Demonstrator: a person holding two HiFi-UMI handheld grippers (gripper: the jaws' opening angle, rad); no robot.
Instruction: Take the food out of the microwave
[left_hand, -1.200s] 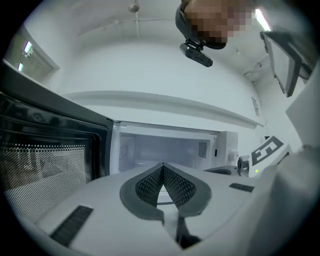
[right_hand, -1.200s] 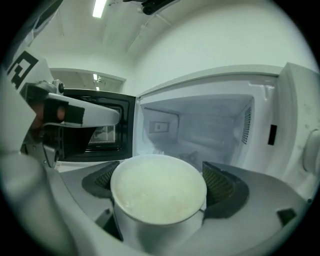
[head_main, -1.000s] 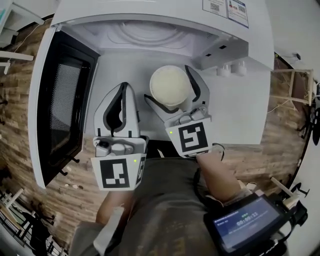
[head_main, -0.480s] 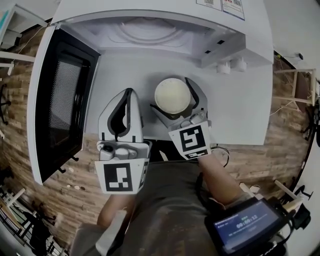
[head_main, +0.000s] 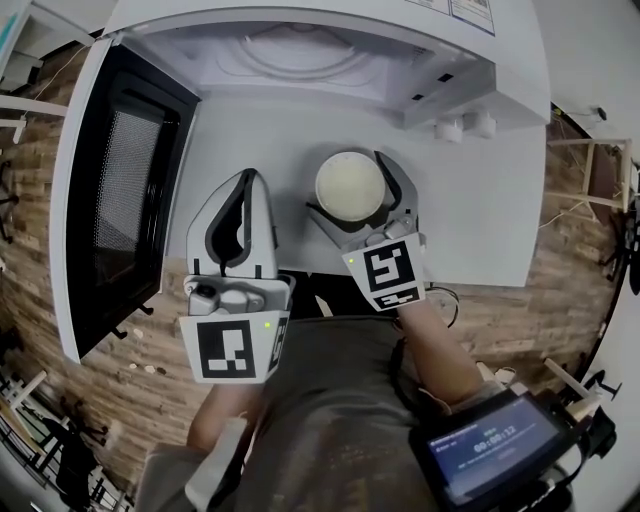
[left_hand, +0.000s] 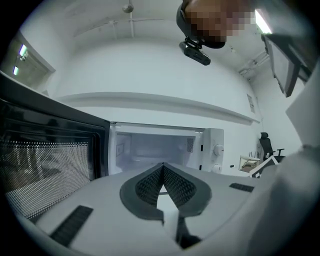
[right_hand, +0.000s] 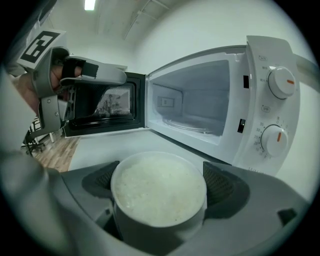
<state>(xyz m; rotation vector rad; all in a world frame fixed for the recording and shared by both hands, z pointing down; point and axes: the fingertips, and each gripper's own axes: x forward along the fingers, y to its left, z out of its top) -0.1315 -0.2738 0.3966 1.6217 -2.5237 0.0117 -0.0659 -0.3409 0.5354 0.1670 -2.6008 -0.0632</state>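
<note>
Small white bowl (right_hand: 159, 192), pale food (head_main: 350, 185) up to the rim. Probably light and rigid, smooth-walled and so likely slippery; apt to spill if tipped. Best held across the wall below the rim, kept level.

Right gripper (head_main: 345, 182): jaws spread to bowl width, one pad on each side of the wall, bowl seated deep between them. Ahead of the tips, open microwave (right_hand: 200, 100) with bare cavity; bowl outside it, over the tabletop (head_main: 480, 230).

Left gripper (left_hand: 162, 172): jaws closed tip to tip, nothing between, well clear of the bowl.
</note>
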